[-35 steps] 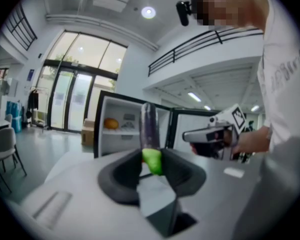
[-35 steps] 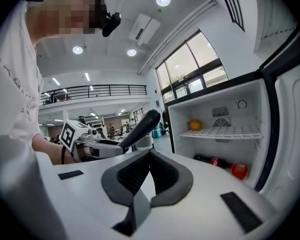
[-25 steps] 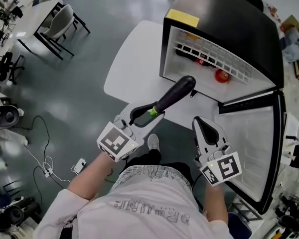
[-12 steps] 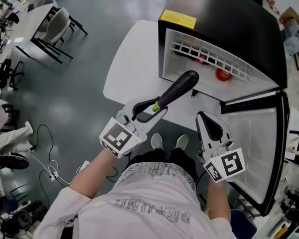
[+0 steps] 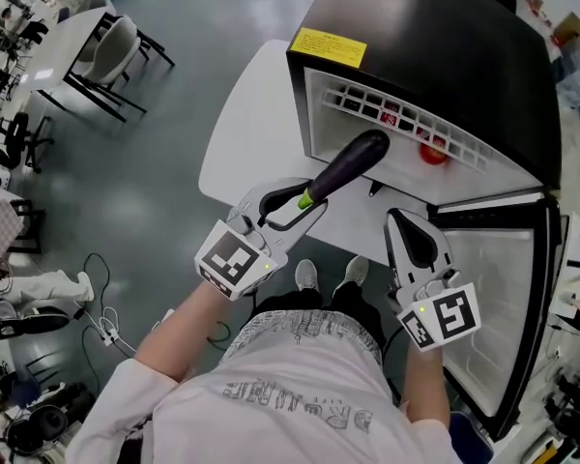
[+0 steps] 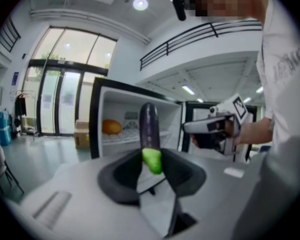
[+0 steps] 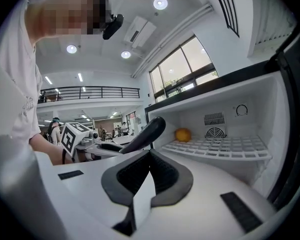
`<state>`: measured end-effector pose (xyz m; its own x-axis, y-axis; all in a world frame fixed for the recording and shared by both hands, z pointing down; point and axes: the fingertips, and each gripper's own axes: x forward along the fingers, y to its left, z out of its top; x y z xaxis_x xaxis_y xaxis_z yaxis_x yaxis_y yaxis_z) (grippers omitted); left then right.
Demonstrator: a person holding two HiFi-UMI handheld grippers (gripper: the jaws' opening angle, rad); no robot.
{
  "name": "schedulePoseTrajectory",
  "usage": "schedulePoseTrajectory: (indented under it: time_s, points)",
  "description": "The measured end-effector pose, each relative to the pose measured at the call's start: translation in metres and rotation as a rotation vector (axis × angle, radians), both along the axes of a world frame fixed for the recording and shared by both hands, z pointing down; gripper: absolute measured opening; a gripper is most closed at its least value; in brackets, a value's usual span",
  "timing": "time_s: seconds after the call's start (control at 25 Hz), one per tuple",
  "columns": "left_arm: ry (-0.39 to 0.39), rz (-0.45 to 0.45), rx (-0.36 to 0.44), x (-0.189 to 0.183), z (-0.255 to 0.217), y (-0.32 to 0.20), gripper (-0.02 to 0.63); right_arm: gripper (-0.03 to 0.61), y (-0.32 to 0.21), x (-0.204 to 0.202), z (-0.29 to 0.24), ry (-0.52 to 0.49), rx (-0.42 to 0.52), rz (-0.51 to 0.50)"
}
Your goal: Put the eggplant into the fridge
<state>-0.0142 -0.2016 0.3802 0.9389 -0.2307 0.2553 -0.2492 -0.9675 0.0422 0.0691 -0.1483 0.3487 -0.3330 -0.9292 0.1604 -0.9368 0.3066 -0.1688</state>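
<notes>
Pinching the eggplant point(image 5: 348, 162) only by its green stem end, your left hand-held gripper point(image 5: 300, 204) could let the long body ahead of it twist loose against the fridge point(image 5: 435, 37) rim, while your right hand-held gripper point(image 7: 150, 156) sits pressed together, empty.

No text fully readable.
- yellow label point(image 5: 328, 46) on top front edge of fridge point(image 5: 435, 37): dark print, too small to read.
- shirt point(image 5: 290, 394): row of outlined capitals, upside down, not legible.
- left cube point(image 5: 234, 262) on left gripper point(image 5: 304, 201), right cube point(image 5: 443, 319) on right gripper point(image 5: 406, 222): black-white square patterns, no letters.
- dial sign point(image 7: 241, 110) on fridge back wall: circle mark, no figures legible.
</notes>
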Motion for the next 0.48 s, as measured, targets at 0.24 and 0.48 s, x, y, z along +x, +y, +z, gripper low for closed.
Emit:
schedulePoseTrajectory:
  time_s: [0.24, 0.48]
  points:
    - [-0.033, 0.006, 0.031, 0.019, -0.001, -0.010, 0.126, 0.003, -0.008, 0.013, -0.004, -0.017, 0.014, 0.009]
    - [-0.058, 0.026, 0.060, 0.028, -0.008, -0.016, 0.126, 0.003, -0.004, 0.018, -0.013, -0.018, 0.026, 0.033]
